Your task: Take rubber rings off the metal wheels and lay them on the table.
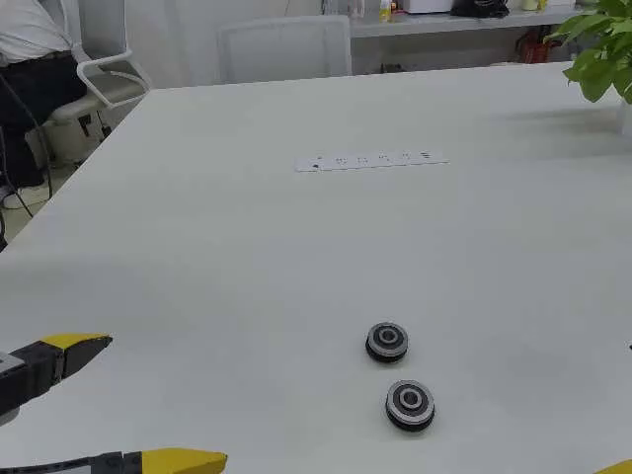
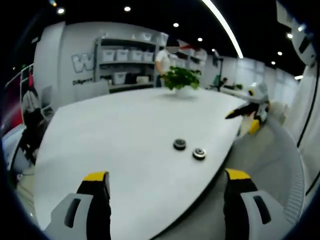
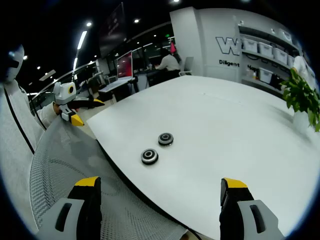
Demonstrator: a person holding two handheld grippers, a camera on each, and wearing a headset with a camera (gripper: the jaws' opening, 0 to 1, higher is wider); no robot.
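Observation:
Two metal wheels with black rubber rings lie flat on the white table near its front edge. The farther wheel sits just behind the nearer wheel. My left gripper is open and holds nothing, well to the left of the wheels. My right gripper is also open and holds nothing, off the table's front right; one yellow fingertip shows at the head view's corner. Each gripper appears small in the other's view: the right gripper and the left gripper.
A flush power strip sits in the table's middle. A green plant stands at the far right. A white chair is behind the table, and a seated person is at far left. A grey mesh chair back lies below the right gripper.

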